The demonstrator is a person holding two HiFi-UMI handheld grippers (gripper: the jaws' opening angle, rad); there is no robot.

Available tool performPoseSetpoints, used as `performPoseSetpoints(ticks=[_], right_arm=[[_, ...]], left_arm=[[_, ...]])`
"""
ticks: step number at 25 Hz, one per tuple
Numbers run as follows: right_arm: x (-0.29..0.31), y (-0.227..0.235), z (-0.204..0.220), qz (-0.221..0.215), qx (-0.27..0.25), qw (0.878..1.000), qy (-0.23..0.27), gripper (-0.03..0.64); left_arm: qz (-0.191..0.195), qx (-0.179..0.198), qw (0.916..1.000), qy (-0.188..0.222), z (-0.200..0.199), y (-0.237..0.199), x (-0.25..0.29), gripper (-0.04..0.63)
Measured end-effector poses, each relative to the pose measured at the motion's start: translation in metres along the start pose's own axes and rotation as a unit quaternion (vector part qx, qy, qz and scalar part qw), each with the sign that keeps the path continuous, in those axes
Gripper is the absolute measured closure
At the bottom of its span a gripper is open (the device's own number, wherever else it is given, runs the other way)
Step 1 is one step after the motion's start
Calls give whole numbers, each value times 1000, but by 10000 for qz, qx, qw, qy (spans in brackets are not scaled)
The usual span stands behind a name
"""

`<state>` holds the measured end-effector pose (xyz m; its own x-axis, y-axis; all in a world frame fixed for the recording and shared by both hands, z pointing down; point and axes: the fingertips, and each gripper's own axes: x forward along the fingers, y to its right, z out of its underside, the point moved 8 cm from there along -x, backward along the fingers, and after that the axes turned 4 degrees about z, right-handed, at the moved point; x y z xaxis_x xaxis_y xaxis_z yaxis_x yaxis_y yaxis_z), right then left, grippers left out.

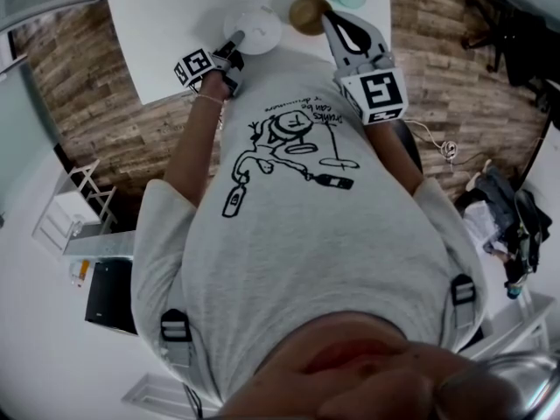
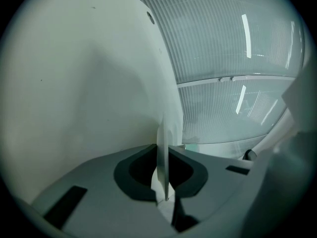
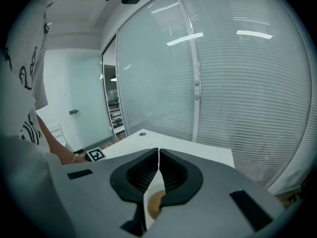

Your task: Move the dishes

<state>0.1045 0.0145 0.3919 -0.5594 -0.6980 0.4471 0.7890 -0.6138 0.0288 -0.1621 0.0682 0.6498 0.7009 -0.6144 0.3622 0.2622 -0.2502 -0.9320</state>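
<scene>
White table [image 1: 175, 24], wood floor [image 1: 96, 103], blinds [image 3: 247, 93] behind glass.

Cool, even indoor light; light strips [image 3: 253, 34] glare on the glass wall [image 3: 237, 93], the white table [image 1: 166, 33] is washed out, the near plate [image 2: 74, 83] blurs, and fisheye bending with dark corners frames every view.
</scene>
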Motion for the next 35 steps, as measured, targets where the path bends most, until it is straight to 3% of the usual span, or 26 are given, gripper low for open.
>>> performPoseSetpoints(ticks=[19,28,35], right_arm=[[-5,6,10,-185,152,9997,25,578],[-5,7,9,-221,151,9996,81,578],[-8,8,13,-205,199,9996,53,578]], left_arm=[[-1121,770,9906,-146,-2,10,13,548],[-1689,1310,9766,-223,-6,19,14,534],[-2136,1598,9633,-291,-7,17,12,483]])
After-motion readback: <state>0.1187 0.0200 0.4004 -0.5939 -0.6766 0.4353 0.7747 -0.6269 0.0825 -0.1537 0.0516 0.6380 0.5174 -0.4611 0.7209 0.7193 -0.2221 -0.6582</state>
